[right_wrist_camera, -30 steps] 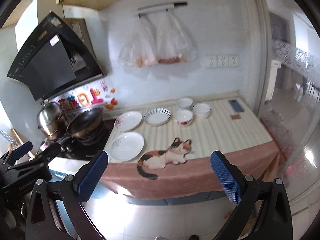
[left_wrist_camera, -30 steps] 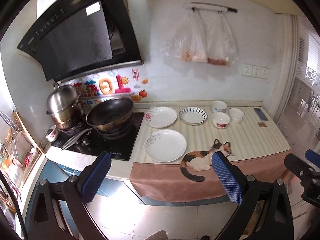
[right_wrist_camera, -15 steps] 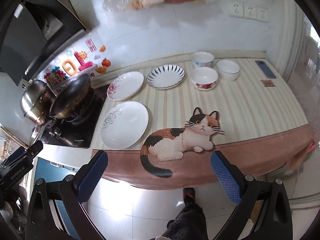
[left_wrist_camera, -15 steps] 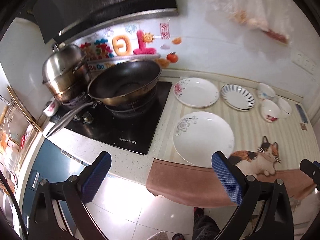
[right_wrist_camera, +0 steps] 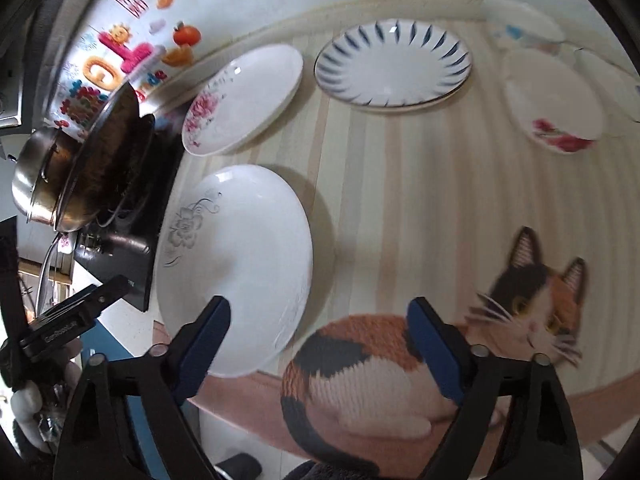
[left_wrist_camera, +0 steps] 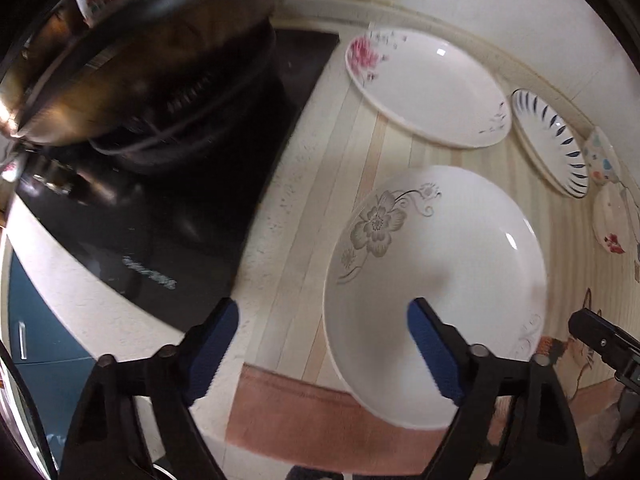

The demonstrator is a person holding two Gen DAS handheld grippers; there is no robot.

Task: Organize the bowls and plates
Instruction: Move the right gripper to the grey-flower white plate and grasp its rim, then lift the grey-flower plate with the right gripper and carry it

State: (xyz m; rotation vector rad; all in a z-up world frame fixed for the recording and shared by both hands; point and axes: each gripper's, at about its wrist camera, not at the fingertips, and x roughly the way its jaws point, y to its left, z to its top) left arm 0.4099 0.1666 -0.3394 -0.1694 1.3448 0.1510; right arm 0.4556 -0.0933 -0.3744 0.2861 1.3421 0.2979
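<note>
Both jaws are closing: the left hand-held gripper and right hand-held gripper are straddling opposite rims of the plate at the table's front edge, pads not pressing.

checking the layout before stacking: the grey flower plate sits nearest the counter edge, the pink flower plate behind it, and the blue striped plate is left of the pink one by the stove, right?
Not quite. The blue striped plate is right of the pink flower plate, away from the stove. The grey flower plate does sit nearest the edge, with the pink one behind it. The right wrist view shows this.
</note>
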